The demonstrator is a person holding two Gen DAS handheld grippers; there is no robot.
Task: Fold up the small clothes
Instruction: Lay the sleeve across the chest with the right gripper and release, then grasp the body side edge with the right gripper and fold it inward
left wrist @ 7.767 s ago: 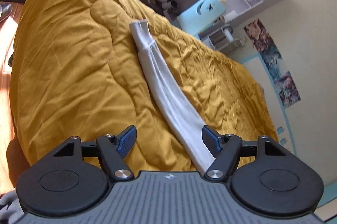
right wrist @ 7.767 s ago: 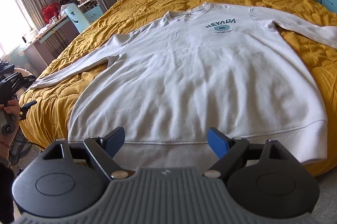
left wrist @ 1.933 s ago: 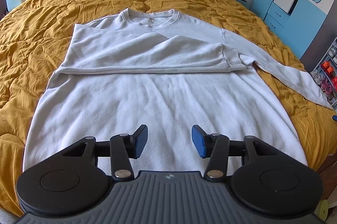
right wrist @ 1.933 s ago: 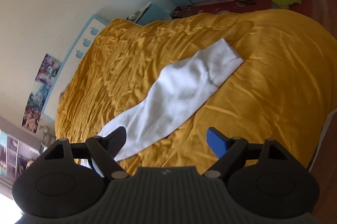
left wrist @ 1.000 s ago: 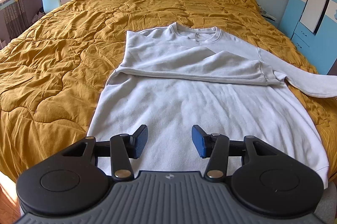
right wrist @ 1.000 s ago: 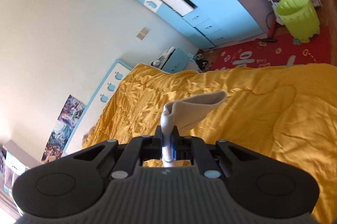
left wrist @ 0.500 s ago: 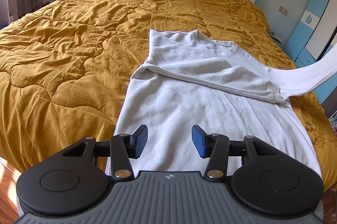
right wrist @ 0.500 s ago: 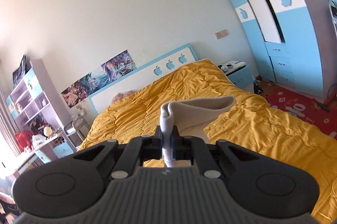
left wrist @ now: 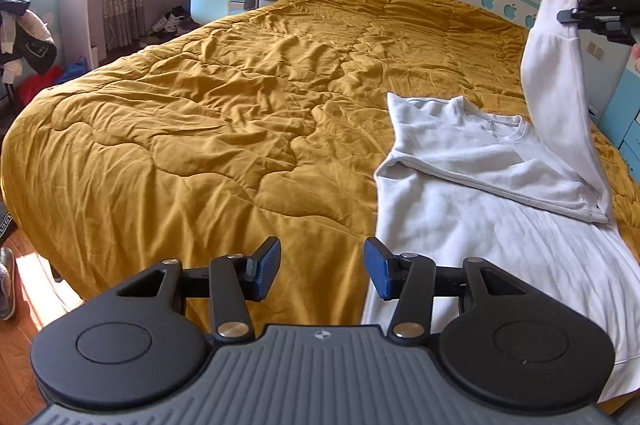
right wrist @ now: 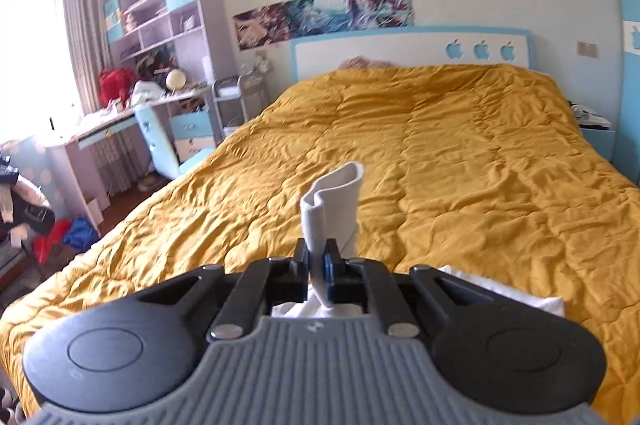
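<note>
Right gripper fingers now pinched tight on sleeve, lifted high off bed. Left gripper wide open, holding nothing. Sweatshirt on bed, one sleeve already folded. Second sleeve fold probably next.

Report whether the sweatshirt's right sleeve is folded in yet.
Not yet: the right tongs hold the right sleeve by its cuff, raised above the sweatshirt.

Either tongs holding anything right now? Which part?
Right tongs are shut on the white sweatshirt's sleeve cuff, lifting that sleeve off the bed. Left tongs are open and empty.
</note>
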